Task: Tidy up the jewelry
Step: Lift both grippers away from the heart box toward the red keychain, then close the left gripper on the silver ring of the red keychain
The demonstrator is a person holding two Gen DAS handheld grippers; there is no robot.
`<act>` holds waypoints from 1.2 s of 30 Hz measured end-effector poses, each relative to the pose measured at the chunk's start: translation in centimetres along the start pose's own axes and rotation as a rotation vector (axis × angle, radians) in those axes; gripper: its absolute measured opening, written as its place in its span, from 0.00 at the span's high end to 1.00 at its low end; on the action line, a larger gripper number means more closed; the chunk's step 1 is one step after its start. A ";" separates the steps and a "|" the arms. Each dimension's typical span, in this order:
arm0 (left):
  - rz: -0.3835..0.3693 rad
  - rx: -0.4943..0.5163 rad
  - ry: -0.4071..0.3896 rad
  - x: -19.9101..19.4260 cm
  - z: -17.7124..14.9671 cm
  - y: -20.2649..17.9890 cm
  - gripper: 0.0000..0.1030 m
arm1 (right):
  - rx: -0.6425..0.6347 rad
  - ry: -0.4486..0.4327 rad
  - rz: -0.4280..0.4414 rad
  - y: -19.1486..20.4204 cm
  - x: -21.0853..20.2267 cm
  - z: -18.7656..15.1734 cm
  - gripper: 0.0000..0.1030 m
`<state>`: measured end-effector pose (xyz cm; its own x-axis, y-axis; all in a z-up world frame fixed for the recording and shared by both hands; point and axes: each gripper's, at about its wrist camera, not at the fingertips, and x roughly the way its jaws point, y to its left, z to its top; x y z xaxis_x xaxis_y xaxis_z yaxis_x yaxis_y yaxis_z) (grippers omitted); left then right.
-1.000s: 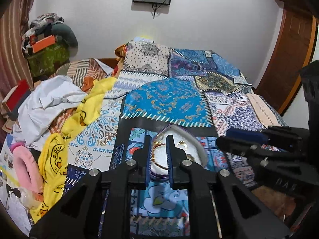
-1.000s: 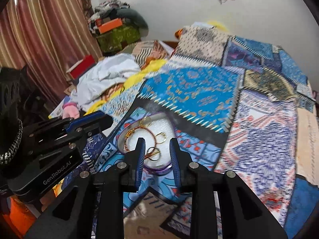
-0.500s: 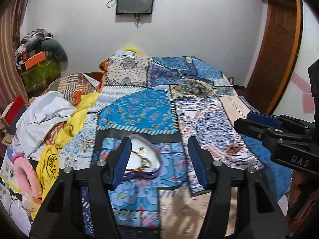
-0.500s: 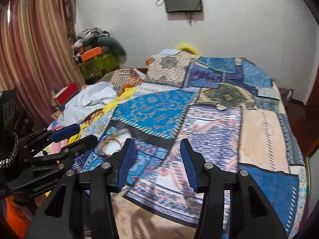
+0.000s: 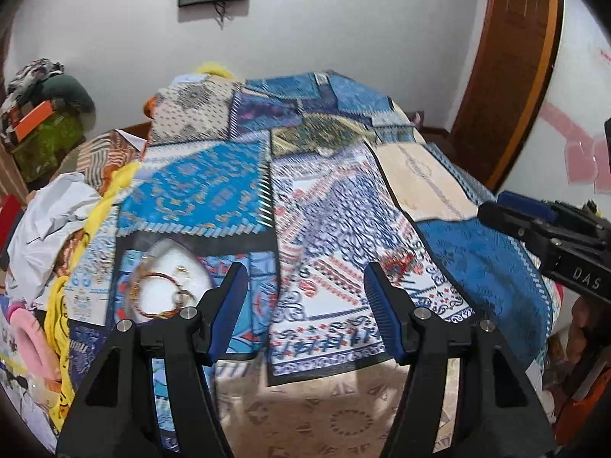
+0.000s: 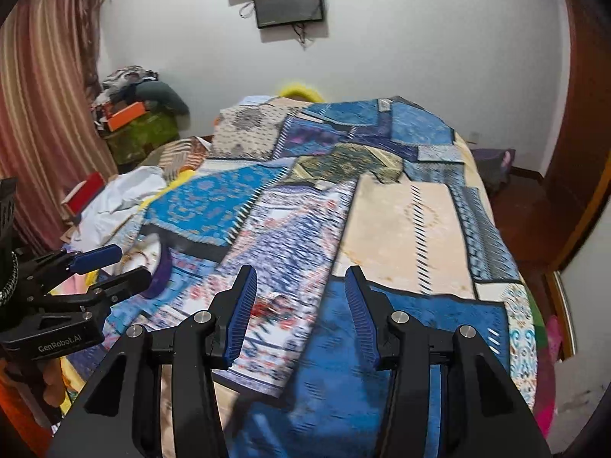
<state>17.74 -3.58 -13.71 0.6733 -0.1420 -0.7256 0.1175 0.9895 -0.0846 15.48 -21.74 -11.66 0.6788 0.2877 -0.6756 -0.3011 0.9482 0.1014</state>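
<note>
A white tray with a purple rim (image 5: 168,255) lies on the patchwork bedspread, left of centre in the left wrist view. It holds gold bangles (image 5: 158,294) and small gold rings. My left gripper (image 5: 301,286) is open and empty, raised above the bed to the right of the tray. My right gripper (image 6: 298,286) is open and empty, further right over the blue and white patches. In the right wrist view the tray (image 6: 152,259) is partly hidden behind the left gripper (image 6: 107,267). The right gripper (image 5: 534,221) shows at the right edge of the left wrist view.
The bedspread (image 6: 401,221) covers the whole bed. A pile of white and yellow clothes (image 5: 65,229) lies along the bed's left side. A green bundle with an orange box (image 6: 137,126) stands by the curtain. A wooden door (image 5: 508,68) is at the right.
Both grippers have opened from shut and pulled back and up from the tray. Both views have swung right, so the tray now sits to the left.
</note>
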 end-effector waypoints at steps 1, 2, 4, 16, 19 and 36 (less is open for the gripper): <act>-0.002 0.007 0.010 0.4 0.0 -0.3 0.40 | 0.001 0.004 -0.004 -0.4 0.1 -0.2 0.57; -0.005 0.014 0.020 0.8 -0.1 -0.7 0.40 | 0.002 0.007 -0.006 -0.8 0.1 -0.3 0.57; -0.015 0.027 0.041 1.8 -0.2 -1.3 0.40 | 0.006 0.020 -0.009 -1.3 0.5 -0.7 0.57; -0.025 0.069 0.126 7.2 -0.4 -2.3 0.52 | 0.003 0.089 0.012 -2.8 3.1 -2.0 0.57; -0.035 0.091 0.124 7.7 -0.4 -2.8 0.53 | 0.006 0.107 0.017 -3.0 3.9 -2.3 0.57; -0.072 0.162 0.100 9.4 0.6 -5.0 0.91 | 0.027 0.130 0.051 -3.8 5.0 -2.7 0.57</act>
<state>23.91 -9.90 -19.74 0.5844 -0.2006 -0.7862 0.2840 0.9582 -0.0334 18.21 -24.29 -17.43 0.5700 0.3173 -0.7580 -0.3135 0.9366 0.1563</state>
